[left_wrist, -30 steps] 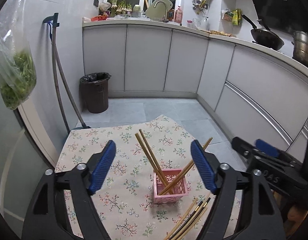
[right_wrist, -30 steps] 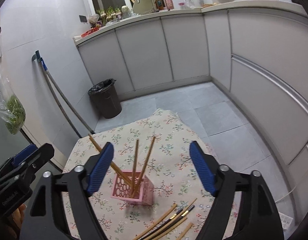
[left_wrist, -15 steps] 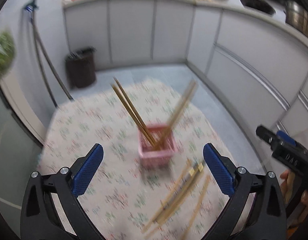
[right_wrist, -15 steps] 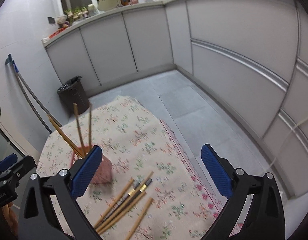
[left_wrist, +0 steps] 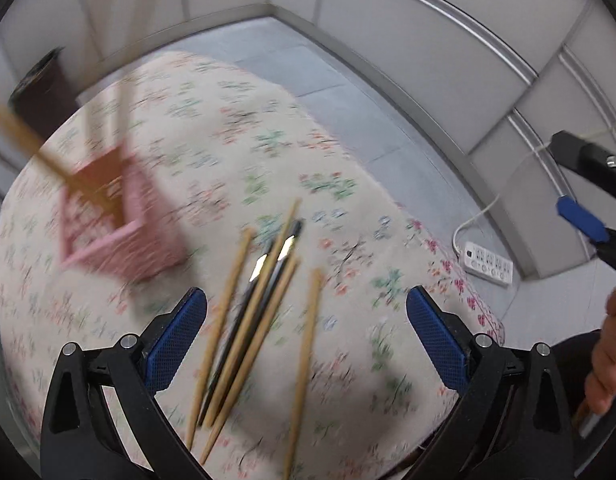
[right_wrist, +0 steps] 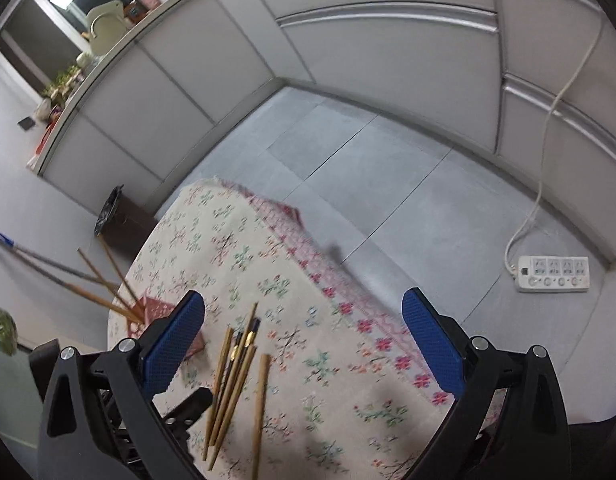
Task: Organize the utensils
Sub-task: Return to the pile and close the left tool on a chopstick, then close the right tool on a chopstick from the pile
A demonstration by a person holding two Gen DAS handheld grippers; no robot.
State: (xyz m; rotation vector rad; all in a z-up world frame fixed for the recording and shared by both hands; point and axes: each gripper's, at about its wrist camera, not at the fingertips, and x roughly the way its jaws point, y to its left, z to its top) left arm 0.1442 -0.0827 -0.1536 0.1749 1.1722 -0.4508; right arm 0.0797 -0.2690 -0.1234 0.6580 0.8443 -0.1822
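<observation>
Several loose chopsticks (left_wrist: 264,320) lie lower centre on counter cloth (left_wrist: 236,120); pink basket (left_wrist: 108,216) at left holds others. Sticks: light, stiff, slippery; grip mid-shaft, crosswise. Left gripper (left_wrist: 306,340) and right gripper (right_wrist: 304,340): jaws wide apart, empty.

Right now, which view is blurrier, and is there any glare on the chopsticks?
Left wrist view: heavy motion blur smears the pink basket and tablecloth; bright glare streaks sit on the dark chopsticks. Right wrist view: sharper, only mild blur on the tablecloth, no strong glare; fisheye bends the cabinets in both.
</observation>
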